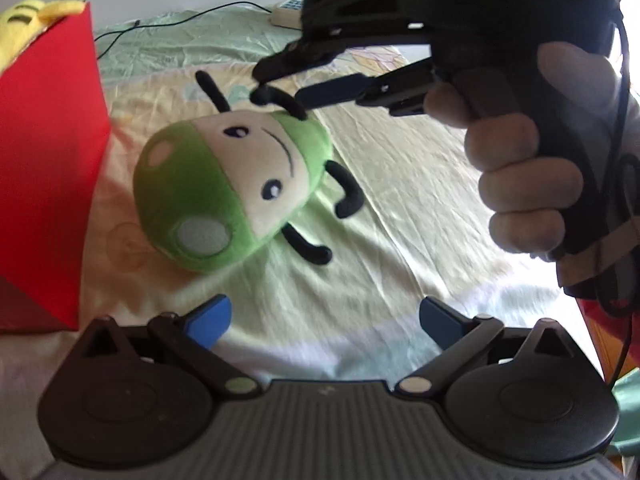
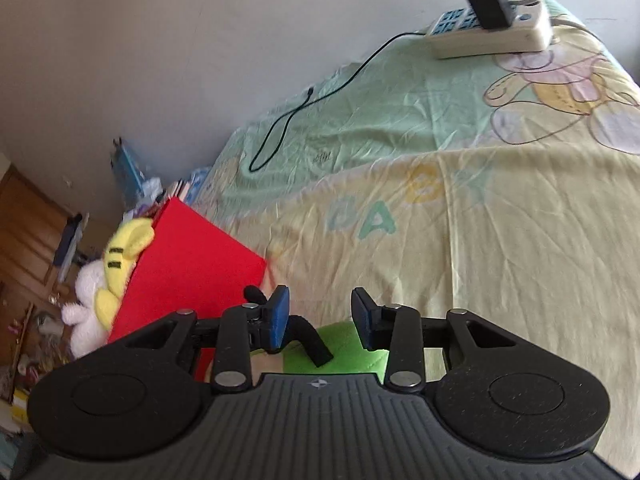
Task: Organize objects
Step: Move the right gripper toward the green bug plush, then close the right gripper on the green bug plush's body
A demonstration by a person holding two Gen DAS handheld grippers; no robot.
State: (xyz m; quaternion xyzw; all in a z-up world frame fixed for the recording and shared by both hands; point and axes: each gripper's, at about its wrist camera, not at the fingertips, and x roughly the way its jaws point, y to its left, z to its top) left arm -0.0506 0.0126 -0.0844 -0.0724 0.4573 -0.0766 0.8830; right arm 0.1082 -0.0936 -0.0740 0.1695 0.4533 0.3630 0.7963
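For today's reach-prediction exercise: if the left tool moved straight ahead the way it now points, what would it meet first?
Most likely the green plush toy, lying on the bedsheet just ahead of the open left tool. The right tool sits farther on, at the toy's black antenna. Depth is uncertain.

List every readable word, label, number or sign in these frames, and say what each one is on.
"BABY": pastel letters printed on the pale yellow-green bedsheet.
Raised lettering on the black right gripper body: too blurred to read.
Pinkish label on the same body: too blurred to read.
Faint mark on the sheet's green part: illegible.
Blue-and-white power strip face: nothing legible.
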